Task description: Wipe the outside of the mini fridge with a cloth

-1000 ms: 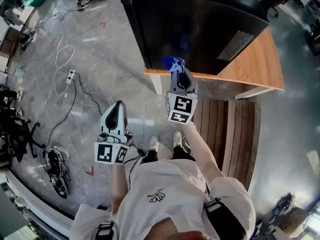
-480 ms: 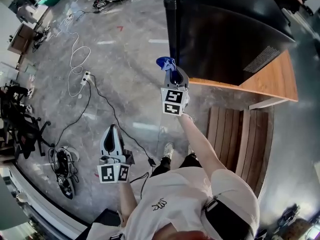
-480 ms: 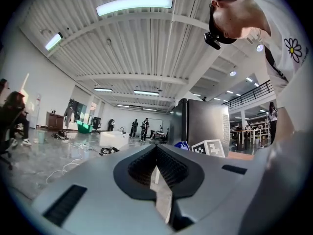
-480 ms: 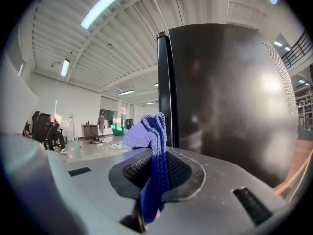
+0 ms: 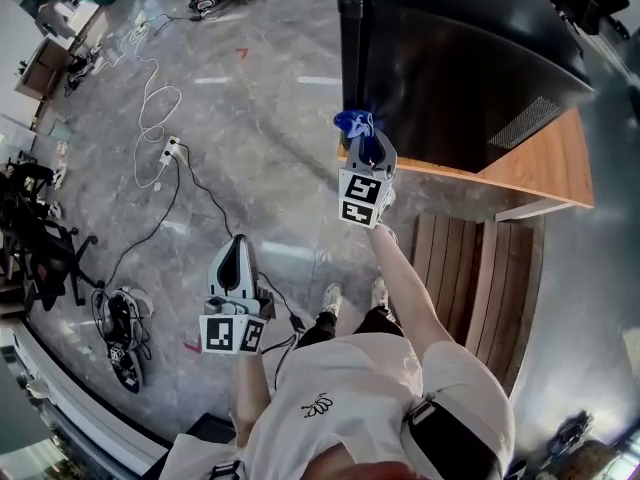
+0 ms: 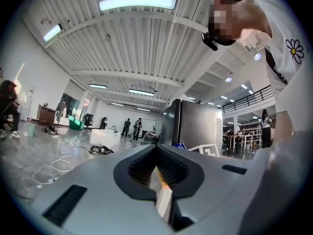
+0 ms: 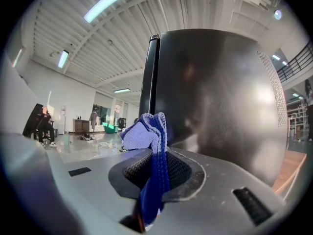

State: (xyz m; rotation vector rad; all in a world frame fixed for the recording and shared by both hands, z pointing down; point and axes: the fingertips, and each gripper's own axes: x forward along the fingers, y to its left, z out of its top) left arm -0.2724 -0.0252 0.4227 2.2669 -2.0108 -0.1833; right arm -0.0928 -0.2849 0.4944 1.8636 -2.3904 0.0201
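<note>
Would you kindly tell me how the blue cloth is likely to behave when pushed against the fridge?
The blue cloth looks soft and floppy: it bunches and folds above the right gripper's shut fingers, so it will probably flatten against the mini fridge. It seems light, since a small pinch holds it up.

- mini fridge [image 5: 450, 58]: glossy black, mirror-like side
- cloth [image 7: 146, 133]: blue woven fabric, finely textured
- surface [image 5: 545, 173]: smooth wood, visible grain
- floor [image 5: 250, 148]: polished grey stone, shiny
</note>
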